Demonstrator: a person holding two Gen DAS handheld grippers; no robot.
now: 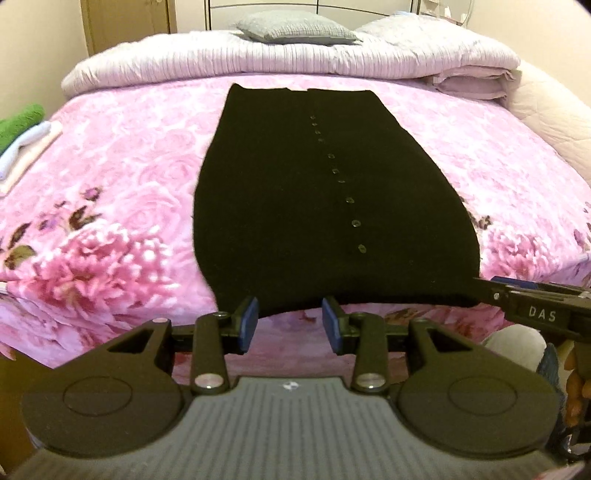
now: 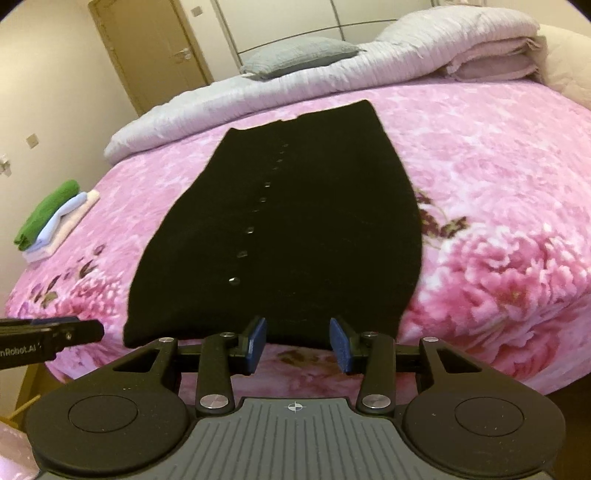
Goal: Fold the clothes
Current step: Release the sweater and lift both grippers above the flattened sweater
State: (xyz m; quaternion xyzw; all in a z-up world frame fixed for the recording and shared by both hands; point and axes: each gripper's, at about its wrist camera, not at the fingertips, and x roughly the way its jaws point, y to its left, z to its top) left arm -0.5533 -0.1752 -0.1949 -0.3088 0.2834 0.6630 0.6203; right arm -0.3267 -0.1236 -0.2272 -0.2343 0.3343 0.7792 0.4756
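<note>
A black buttoned garment (image 1: 295, 192) lies flat in a long strip on the pink flowered bedspread (image 1: 129, 166), with a row of small buttons running down it. In the right wrist view the same black garment (image 2: 288, 229) reaches from the near bed edge toward the pillows. My left gripper (image 1: 290, 323) is open at the garment's near hem, left of centre, with nothing between its blue pads. My right gripper (image 2: 298, 341) is open at the hem's right part, also empty. Each gripper's tip shows at the edge of the other's view.
A stack of folded clothes (image 2: 51, 221), green on top, sits at the bed's left edge. A folded pale duvet (image 1: 258, 59) and a grey pillow (image 1: 295, 27) lie at the head. A wooden door (image 2: 155, 51) stands behind on the left.
</note>
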